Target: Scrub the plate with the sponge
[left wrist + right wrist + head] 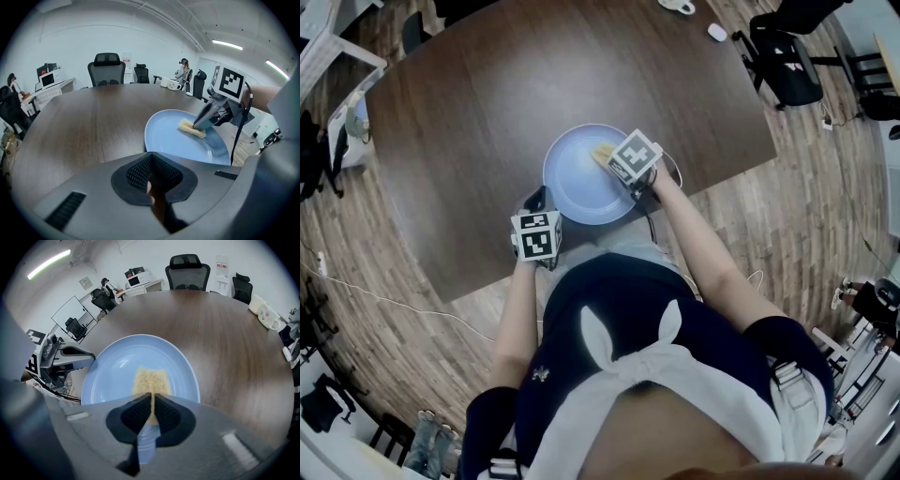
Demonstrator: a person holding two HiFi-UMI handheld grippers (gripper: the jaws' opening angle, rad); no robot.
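Right tool [151,395] clamped on flat yellow sponge [150,378], mid round pale-blue plate [112,366] on brown wooden desk [211,333].
We would press evenly, overlapping strokes; left tool [150,155], jaws together at the rim, should brace it.

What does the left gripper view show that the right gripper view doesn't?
Only the left gripper view: the right claw seen from outside, with its black-and-white marker cube, and the left claw's own jaws together, holding nothing.

Only the right gripper view: the left claw seen from outside, beside the rim of the pale blue round plate, and the flat yellow sponge pinched between the right claw's jaws.

Both: the plate with the sponge on it, the dark brown wooden table, and black office chairs behind.
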